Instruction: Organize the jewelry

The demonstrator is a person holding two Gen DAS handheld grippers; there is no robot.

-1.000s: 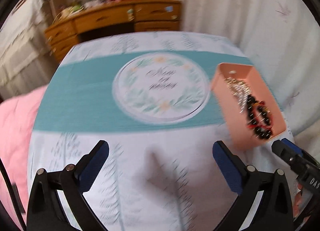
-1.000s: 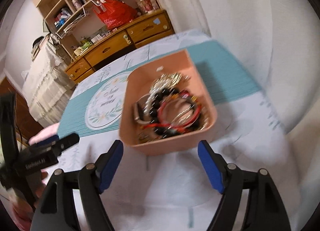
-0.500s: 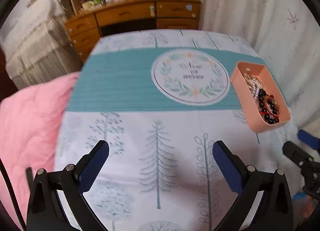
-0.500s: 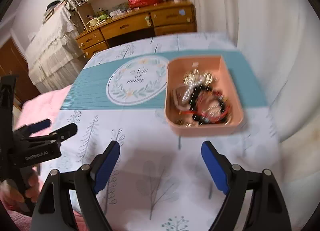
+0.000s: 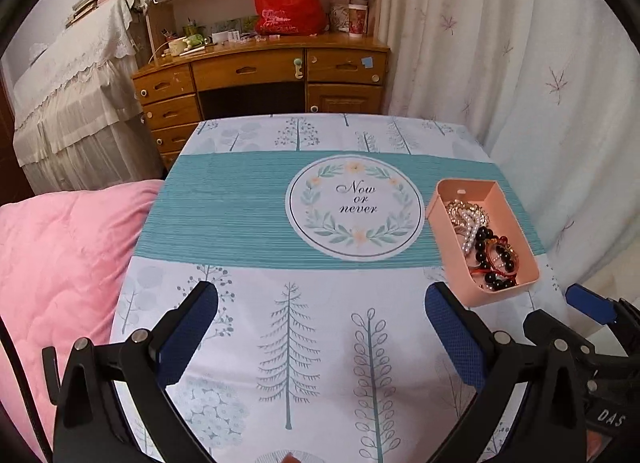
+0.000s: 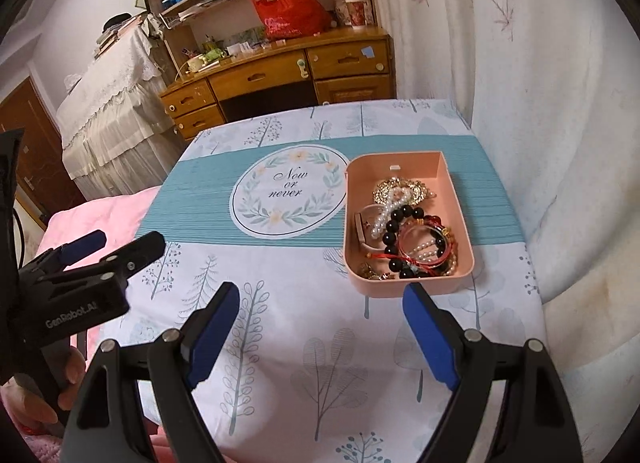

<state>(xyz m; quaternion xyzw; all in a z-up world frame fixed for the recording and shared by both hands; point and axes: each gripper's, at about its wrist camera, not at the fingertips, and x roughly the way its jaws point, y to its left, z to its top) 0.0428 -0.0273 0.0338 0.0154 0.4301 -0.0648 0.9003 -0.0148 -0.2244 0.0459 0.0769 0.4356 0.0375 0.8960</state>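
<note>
A pink tray (image 5: 506, 199) (image 6: 400, 165) sits at the table's right side. It holds a heap of jewelry (image 5: 486, 247) (image 6: 408, 231): black bead bracelets, pearl strands, a gold piece and a red cord. My left gripper (image 5: 322, 327) is open and empty above the near part of the tablecloth, left of the tray. My right gripper (image 6: 320, 331) is open and empty, just in front of the tray's near edge. Each gripper shows at the edge of the other's view.
The table (image 5: 320, 343) has a white tree-print cloth with a teal band and a round "Now or never" mat (image 5: 354, 209). A pink quilt (image 5: 60, 247) lies left. A wooden desk (image 5: 260, 79) stands behind. White curtains (image 5: 520, 63) hang right.
Both grippers have pulled back toward the near edge and risen. The tray now looks smaller and farther away. Both grippers stay open and the tray has not moved.
</note>
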